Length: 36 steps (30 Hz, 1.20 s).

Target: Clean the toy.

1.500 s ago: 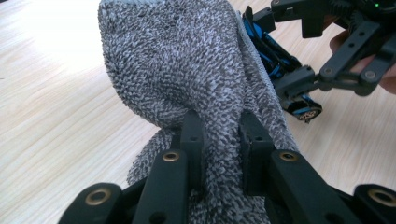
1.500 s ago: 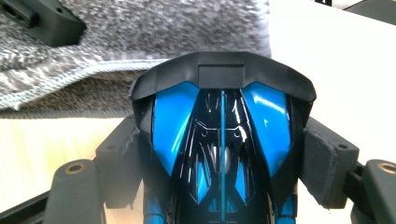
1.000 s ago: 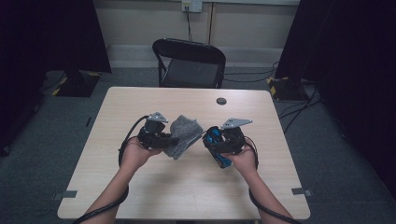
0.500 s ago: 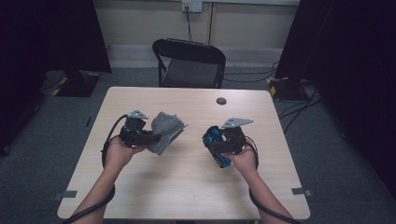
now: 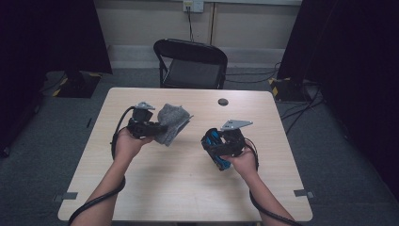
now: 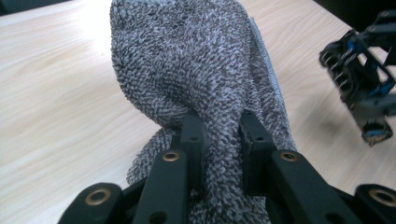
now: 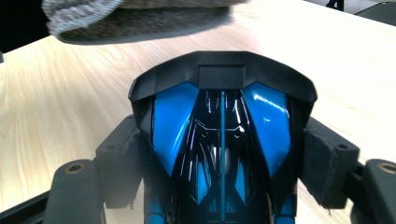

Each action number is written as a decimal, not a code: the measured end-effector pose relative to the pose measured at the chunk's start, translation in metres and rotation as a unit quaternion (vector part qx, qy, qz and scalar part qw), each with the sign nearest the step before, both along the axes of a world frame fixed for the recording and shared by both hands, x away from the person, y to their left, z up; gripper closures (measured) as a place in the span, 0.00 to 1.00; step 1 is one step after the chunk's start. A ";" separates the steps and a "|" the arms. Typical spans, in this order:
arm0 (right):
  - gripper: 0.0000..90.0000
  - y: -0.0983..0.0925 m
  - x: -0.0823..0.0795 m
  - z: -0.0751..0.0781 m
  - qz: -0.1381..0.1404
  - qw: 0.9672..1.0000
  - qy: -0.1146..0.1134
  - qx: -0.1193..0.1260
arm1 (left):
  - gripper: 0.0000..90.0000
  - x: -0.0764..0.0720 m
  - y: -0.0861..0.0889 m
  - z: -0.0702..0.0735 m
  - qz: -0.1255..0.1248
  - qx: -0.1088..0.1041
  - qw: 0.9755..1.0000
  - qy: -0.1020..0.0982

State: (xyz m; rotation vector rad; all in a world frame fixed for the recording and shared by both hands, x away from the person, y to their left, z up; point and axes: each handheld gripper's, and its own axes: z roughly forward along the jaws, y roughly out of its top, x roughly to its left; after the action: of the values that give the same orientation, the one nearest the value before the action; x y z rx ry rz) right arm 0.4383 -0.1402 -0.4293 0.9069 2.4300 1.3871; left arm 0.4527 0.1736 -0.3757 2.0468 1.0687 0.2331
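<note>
Left gripper (image 5: pixel 157 128): jaws pinched narrow on a grey terry cloth (image 5: pixel 171 123), held above the table (image 5: pixel 155 188), left of centre. Right gripper (image 5: pixel 217 149): jaws set wide, clamping a blue-and-black toy car (image 7: pixel 222 154), right of centre, well apart from the cloth.

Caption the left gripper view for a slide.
Left gripper clamps a grey towel above the wooden table.
</note>
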 end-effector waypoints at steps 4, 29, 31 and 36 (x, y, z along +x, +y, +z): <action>0.28 0.004 -0.002 -0.001 0.009 1.000 0.001 0.000 | 0.84 0.006 -0.022 0.002 -0.013 -0.004 1.000 -0.004; 0.28 0.008 -0.005 0.002 0.015 1.000 -0.005 -0.005 | 0.84 0.002 -0.088 -0.001 -0.087 0.007 0.996 0.007; 0.28 0.008 -0.005 0.002 0.015 1.000 -0.004 -0.004 | 0.84 0.000 -0.086 -0.001 -0.089 0.010 0.996 0.006; 0.28 0.006 -0.003 0.001 0.012 1.000 -0.002 -0.002 | 0.84 -0.005 -0.080 0.000 -0.099 0.015 0.995 0.007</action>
State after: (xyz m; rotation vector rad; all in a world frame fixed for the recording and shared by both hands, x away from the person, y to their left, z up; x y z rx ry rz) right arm 0.4349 -0.1343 -0.4282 0.8768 2.4477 1.3908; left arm 0.4478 0.0940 -0.3754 2.1660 0.8673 0.1344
